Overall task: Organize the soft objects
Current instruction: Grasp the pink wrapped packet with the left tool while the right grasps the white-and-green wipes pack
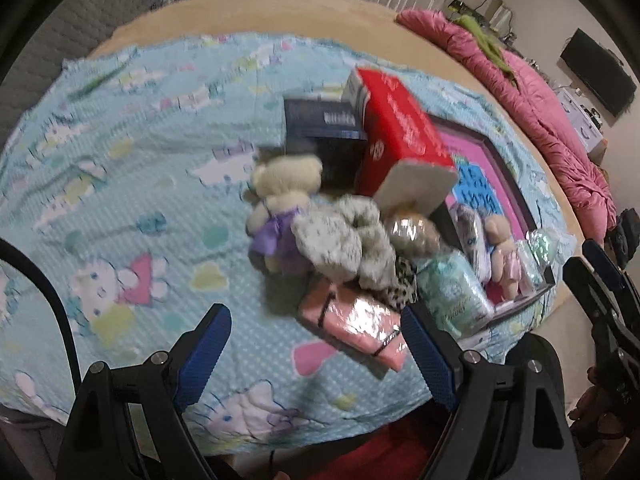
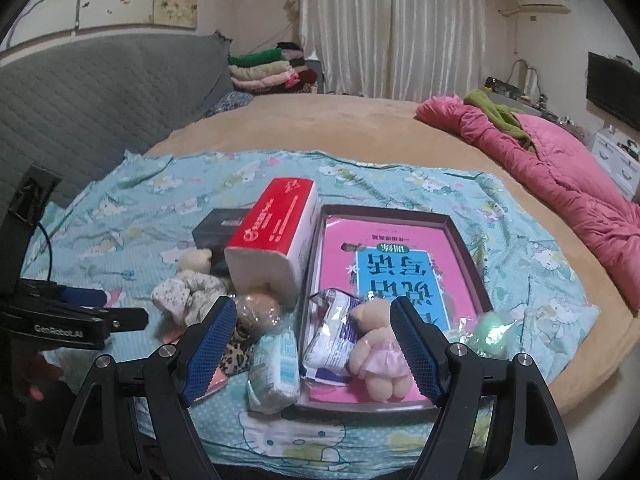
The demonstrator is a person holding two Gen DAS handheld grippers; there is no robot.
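We hold both grippers over the near edge of a light blue cartoon-print cloth that lies on a tan bed cover; the cloth's far and left parts are bare and give free room, while a crumpled pink quilt closes the right side and a grey quilted headboard the left. The soft things are crowded near the front edge of the cloth. A shallow dark tray with a pink and blue booklet inside it sits on the right, and in its near end lie a small beige plush bear in a pink dress and a crinkled white and purple packet. Just beside the tray's left wall stands a pale green wrapped tissue pack, and a red and white tissue box leans against a black box behind it. Left of these we see a cream plush bear in a purple dress, a grey speckled soft bundle touching it, and a flat pink packet in shiny wrap nearest the front. The left gripper has its blue pads wide apart with nothing between them, above the pink packet. The right gripper is also spread, empty, with the pink-dressed bear and the white packet seen between its fingers.
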